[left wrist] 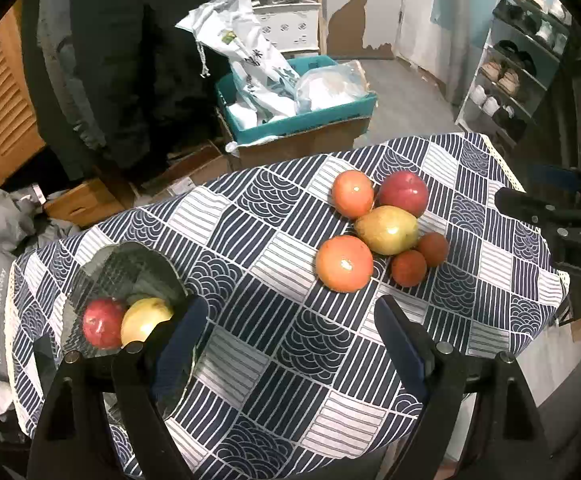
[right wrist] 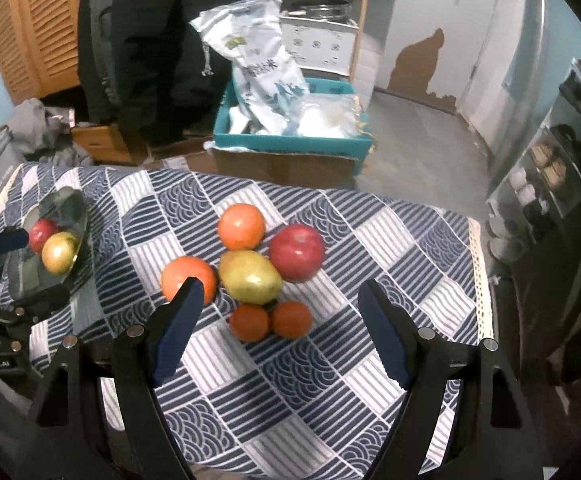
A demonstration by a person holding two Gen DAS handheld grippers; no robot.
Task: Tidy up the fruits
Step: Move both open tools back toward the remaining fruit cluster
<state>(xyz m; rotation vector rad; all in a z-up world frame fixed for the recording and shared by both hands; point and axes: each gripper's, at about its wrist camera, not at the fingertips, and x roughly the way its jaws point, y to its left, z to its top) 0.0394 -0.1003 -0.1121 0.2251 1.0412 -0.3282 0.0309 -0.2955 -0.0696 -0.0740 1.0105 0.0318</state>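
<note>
From the left wrist view, the left gripper [left wrist: 290,332] hangs over the worktop [left wrist: 250,240], which is covered in a navy and white patterned cloth, with its fingers [left wrist: 398,340] spread and nothing between them. The shallow dark glass dish [left wrist: 130,268] sits just beside the left finger and already holds a red apple [left wrist: 103,323] and a round yellow fruit [left wrist: 146,320]. Six loose fruits bunch together well away from the dish: two large oranges [left wrist: 344,263], a second red apple [left wrist: 403,193], a yellow-green pear [left wrist: 386,229] and two small tangerines [left wrist: 409,267]. My worry here is the dish: that finger stands so close to its rim that a careless sweep could knock or tip it.

From the right wrist view, the right gripper [right wrist: 278,320] is likewise released and empty, poised above the cluster on the side away from the dish [right wrist: 62,216], with the tangerines [right wrist: 250,323] between its fingers [right wrist: 382,332]. The fruits touch one another, so closing on one may, I judge, push its neighbours rolling toward the cloth's edge. This view shows the pear [right wrist: 250,276] pressed against both tangerines and the near orange [right wrist: 188,278] partly behind a finger, which the left view does not. The left view alone shows the dish's full rim.
</note>
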